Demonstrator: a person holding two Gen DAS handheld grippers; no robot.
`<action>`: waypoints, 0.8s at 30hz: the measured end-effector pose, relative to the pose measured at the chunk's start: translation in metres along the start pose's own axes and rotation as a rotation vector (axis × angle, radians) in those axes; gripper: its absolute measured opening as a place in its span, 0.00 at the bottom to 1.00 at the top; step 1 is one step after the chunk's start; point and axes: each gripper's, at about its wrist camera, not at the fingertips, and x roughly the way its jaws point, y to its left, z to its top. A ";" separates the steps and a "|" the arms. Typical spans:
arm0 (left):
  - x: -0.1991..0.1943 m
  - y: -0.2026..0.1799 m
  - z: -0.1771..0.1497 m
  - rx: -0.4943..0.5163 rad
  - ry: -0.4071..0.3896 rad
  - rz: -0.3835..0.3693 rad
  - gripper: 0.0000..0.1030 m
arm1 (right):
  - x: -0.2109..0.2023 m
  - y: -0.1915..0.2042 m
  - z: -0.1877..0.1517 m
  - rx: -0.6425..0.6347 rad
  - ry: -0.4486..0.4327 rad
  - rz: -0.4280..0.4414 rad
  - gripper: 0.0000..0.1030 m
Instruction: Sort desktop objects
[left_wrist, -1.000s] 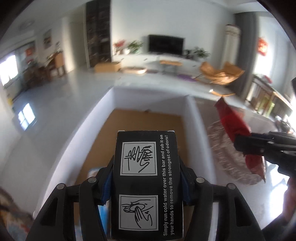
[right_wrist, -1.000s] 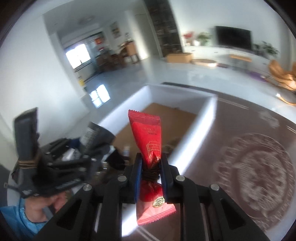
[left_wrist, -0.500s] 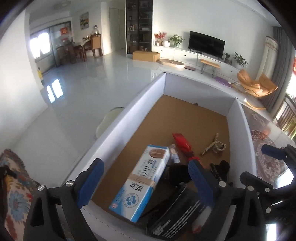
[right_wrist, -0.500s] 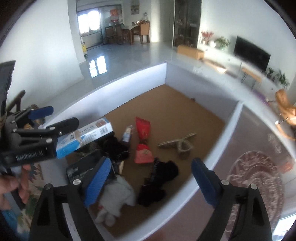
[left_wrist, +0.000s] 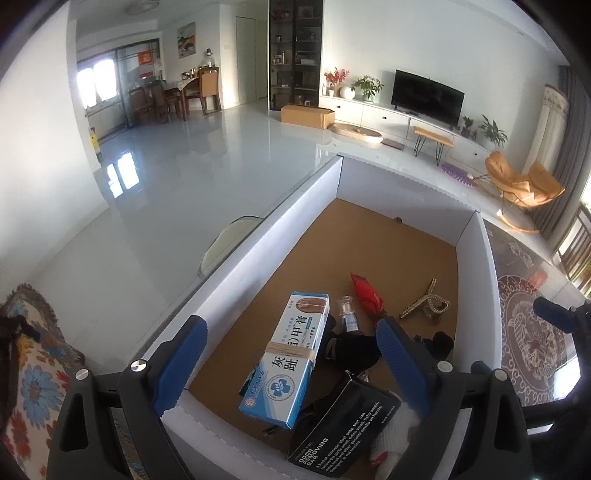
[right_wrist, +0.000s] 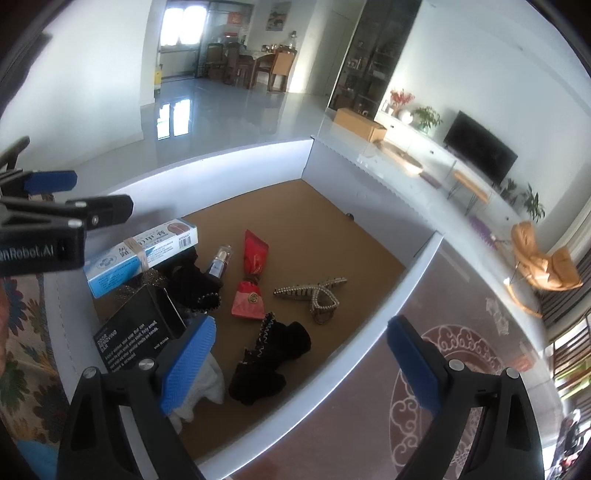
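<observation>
Brown-floored white box (right_wrist: 369, 173) holds the sorted items: red candy packet (right_wrist: 251, 275) lies flat mid-box, long axis running toward the far wall, twisted neck at centre. Black soap box (right_wrist: 138, 330) rests tilted in near-left corner, w/ blue-white carton (right_wrist: 142, 254) beside. Left hand-held gripper (left_wrist: 291, 363) and right hand-held gripper (right_wrist: 299, 363) hover above, jaws just opened wide, nothing between.

A wide living room lies beyond — a glossy white floor (left_wrist: 207, 173) catching window glare, a black television (left_wrist: 428, 96) on a long white cabinet (left_wrist: 373, 110), potted plants (left_wrist: 367, 86) beside it. A cardboard carton (left_wrist: 306, 115) sits on the floor near a tall dark shelf unit (left_wrist: 295, 55). An orange lounge chair (left_wrist: 524, 184) stands at the right, by grey curtains (left_wrist: 569, 147). Far back — a dining table with wooden chairs (left_wrist: 184, 92). A floral cloth (left_wrist: 33, 369) shows at lower left, a patterned brown surface (right_wrist: 443, 350) at right.
</observation>
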 end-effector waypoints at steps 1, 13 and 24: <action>-0.001 0.000 0.000 0.006 -0.001 0.012 0.91 | 0.000 0.001 0.000 -0.007 -0.004 -0.005 0.92; -0.015 -0.021 0.001 0.108 -0.066 0.097 0.91 | 0.000 -0.004 -0.003 -0.003 -0.027 -0.010 0.92; -0.028 -0.018 -0.002 0.058 -0.074 0.070 1.00 | 0.001 -0.007 -0.003 0.006 -0.031 0.010 0.92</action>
